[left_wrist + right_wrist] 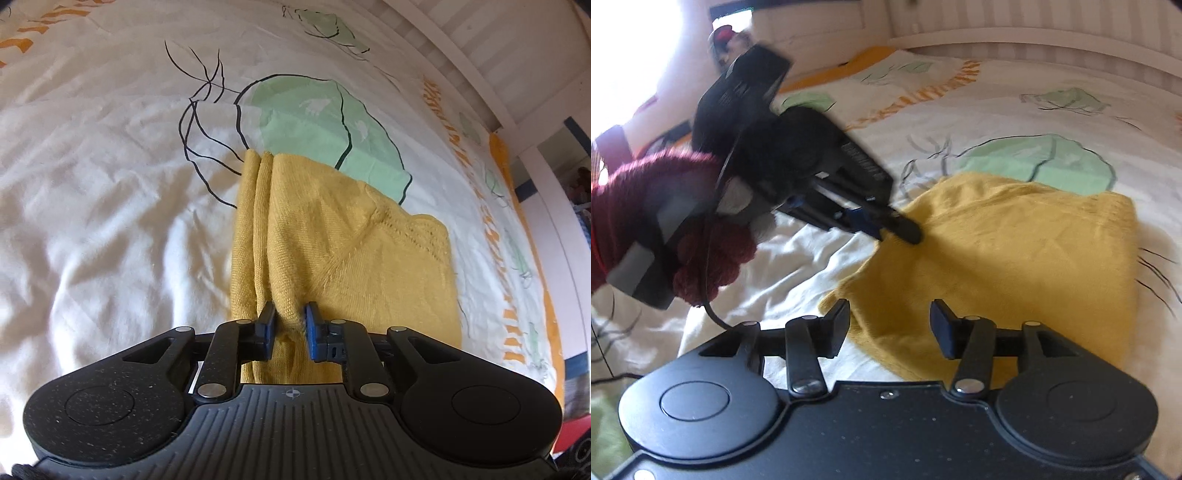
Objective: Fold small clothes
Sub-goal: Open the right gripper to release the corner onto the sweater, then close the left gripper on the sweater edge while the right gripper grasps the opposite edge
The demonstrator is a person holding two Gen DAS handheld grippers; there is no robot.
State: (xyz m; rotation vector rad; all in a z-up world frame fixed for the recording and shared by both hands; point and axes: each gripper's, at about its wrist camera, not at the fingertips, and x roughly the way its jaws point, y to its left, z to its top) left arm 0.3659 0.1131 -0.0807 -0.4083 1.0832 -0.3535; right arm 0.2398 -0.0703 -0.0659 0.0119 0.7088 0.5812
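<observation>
A mustard-yellow knit garment (351, 258) lies folded on a white printed bedspread (92, 184). My left gripper (290, 326) is shut on a bunched fold at the garment's near edge, with fabric squeezed between the blue pads. The right wrist view shows the left gripper (905, 230) pinching the garment (1015, 258) at its left edge and lifting it slightly. A hand in a dark red knit sleeve (701, 266) holds it. My right gripper (890, 325) stands open just above the garment's near corner, its pads clear of the cloth.
The bedspread (997, 110) carries green leaf shapes, black line drawings and orange marks, and is wrinkled on the left. A white slatted headboard (1034, 48) runs along the far side. The bed's edge (546, 295) drops off at the right in the left wrist view.
</observation>
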